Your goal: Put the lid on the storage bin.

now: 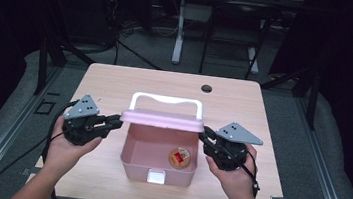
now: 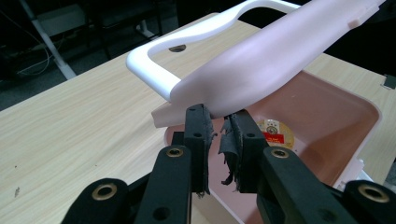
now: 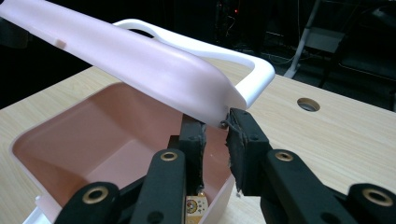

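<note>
The pink plastic box (image 1: 144,151) with a white handle (image 1: 166,99) sat mid-table (image 1: 110,84), open; each hand-held gripper, left (image 1: 117,122) and right (image 1: 205,134), clamped one end of its raised pink lid (image 1: 162,120).

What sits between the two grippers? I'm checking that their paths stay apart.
In the high view, the open pink box with its raised lid lies between the left gripper and right gripper.
</note>
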Demonstrator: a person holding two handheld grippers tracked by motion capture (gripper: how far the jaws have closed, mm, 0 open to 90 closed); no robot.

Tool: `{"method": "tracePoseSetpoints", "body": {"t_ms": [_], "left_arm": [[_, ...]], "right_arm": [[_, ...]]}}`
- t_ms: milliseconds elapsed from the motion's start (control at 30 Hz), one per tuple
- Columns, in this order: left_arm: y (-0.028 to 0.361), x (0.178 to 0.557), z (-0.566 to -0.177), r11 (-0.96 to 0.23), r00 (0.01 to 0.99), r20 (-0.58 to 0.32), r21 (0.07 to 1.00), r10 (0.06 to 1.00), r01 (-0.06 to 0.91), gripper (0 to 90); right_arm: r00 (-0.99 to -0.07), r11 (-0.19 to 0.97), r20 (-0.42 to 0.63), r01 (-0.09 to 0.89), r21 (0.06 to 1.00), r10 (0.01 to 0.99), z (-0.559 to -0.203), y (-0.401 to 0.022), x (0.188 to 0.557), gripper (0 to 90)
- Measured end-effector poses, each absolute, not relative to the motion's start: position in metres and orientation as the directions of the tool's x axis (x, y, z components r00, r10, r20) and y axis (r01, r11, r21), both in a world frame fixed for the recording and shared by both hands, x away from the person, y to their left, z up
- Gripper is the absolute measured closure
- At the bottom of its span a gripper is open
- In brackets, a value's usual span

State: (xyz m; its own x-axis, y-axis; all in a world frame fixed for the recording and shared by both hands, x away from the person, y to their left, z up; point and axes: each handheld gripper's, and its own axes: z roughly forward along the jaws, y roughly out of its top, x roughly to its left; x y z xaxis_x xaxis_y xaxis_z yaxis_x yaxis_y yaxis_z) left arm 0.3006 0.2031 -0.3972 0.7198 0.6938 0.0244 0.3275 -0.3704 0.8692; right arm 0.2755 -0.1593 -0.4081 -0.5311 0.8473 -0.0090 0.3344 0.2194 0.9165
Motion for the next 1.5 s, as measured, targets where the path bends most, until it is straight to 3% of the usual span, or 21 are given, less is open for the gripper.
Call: {"method": "tracePoseSetpoints", "body": {"t_ms": [1500], "left_arm": [[0.210, 0.282, -0.434, -0.360, 0.732, -0.037, 0.854, 0.681, 0.377, 76.9]], "right_arm": [[-0.581, 0.237, 0.048, 0.404, 0.884, 0.813, -0.442, -0.168, 0.257, 74.6]]}}
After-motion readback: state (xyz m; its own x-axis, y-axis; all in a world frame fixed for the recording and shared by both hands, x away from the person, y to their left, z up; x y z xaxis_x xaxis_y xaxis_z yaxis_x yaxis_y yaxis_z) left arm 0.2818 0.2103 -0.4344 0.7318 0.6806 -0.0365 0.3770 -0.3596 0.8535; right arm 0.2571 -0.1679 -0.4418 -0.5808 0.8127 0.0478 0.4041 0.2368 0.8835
